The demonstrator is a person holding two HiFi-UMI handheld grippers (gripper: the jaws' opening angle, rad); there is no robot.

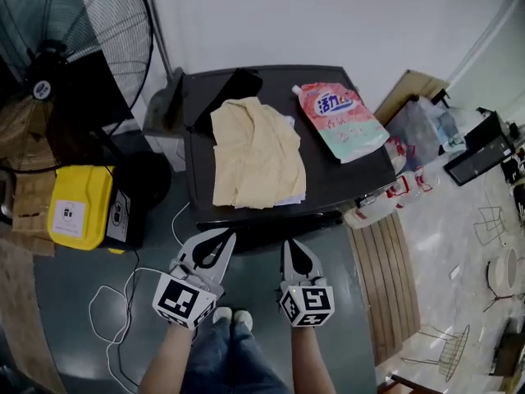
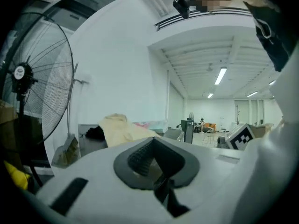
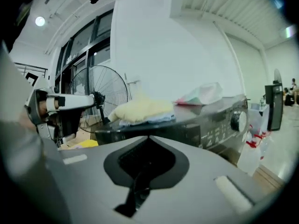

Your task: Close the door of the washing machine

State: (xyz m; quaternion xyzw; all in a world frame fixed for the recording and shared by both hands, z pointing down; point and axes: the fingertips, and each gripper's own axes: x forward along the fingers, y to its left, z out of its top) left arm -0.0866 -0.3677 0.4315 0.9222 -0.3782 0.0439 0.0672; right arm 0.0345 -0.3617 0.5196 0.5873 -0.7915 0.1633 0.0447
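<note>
Head view: left gripper (image 1: 226, 236) and right gripper (image 1: 289, 245) hover, jaws pressed together and empty, before the dark glossy washing machine (image 1: 336, 179) bearing a pale yellow cloth (image 1: 254, 150).

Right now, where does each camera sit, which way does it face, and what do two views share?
Head view: person's head, steeply down at the washing machine; forearms, left gripper, right gripper show.
Left gripper view: on that gripper, level over the machine's top; shut jaws, right gripper's cube show.
Right gripper view: on that gripper, toward the machine's dial; shut jaws show.
Both gripper views share the yellow garment and fan.
</note>
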